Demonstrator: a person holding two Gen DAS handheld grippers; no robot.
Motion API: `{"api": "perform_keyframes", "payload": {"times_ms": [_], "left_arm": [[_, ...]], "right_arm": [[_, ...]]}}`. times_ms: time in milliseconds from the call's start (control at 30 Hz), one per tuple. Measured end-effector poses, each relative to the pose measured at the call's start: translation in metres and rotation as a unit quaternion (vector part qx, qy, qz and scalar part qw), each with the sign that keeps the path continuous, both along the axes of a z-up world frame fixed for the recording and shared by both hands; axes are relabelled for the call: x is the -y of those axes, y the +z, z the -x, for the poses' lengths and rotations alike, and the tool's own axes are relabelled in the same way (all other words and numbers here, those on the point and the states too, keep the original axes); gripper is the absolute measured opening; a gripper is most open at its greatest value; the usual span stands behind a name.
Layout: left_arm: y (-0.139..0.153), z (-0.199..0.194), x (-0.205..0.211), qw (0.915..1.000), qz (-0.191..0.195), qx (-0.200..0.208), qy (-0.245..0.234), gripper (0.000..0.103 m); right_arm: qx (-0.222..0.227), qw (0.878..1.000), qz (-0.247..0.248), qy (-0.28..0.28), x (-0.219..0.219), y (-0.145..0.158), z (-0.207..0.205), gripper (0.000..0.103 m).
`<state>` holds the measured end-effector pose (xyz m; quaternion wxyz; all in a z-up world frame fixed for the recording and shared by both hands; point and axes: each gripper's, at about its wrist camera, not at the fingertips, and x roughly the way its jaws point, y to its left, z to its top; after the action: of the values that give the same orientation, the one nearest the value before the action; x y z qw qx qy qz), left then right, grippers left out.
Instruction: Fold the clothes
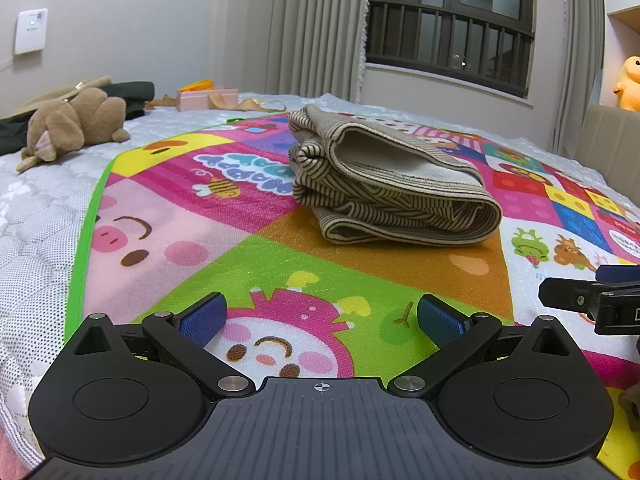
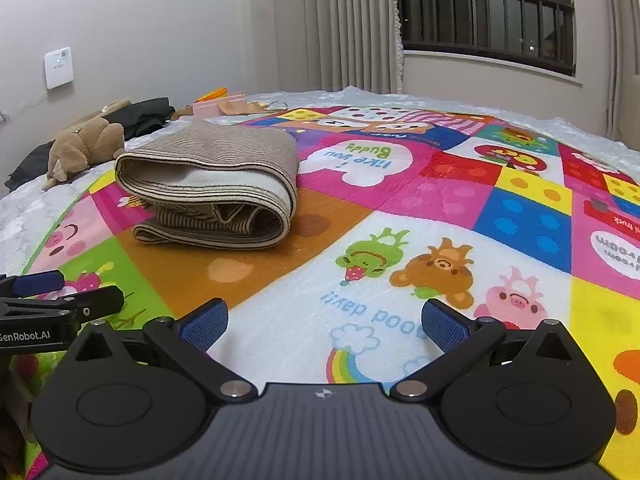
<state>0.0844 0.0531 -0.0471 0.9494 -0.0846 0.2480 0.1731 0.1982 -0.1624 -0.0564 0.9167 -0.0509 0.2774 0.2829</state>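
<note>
A beige striped garment (image 1: 384, 184) lies folded into a thick bundle on the colourful play mat (image 1: 200, 224). It also shows in the right wrist view (image 2: 216, 184), left of centre. My left gripper (image 1: 322, 316) is open and empty, low over the mat, a short way in front of the bundle. My right gripper (image 2: 324, 320) is open and empty, to the right of the bundle and apart from it. The right gripper shows at the right edge of the left wrist view (image 1: 592, 300); the left gripper shows at the left edge of the right wrist view (image 2: 60, 300).
The mat lies on a white quilted bed (image 1: 36, 208). A brown plush toy (image 1: 76, 120), dark clothing (image 1: 132, 94) and a pink box (image 1: 208, 98) lie at the far left. Curtains (image 1: 316, 28) and a barred window (image 1: 452, 36) stand behind. An orange plush (image 1: 630, 84) sits at the right.
</note>
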Motion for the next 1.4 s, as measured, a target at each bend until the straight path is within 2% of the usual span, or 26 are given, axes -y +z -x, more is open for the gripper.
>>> {"api": "perform_keyframes", "payload": {"times_ms": [1400], "left_arm": [[-0.0002, -0.0003, -0.0006, 1.0, 0.0, 0.0, 0.0, 0.103]], "right_arm": [[-0.007, 1.0, -0.013, -0.006, 0.0041, -0.001, -0.0021, 0.103]]}}
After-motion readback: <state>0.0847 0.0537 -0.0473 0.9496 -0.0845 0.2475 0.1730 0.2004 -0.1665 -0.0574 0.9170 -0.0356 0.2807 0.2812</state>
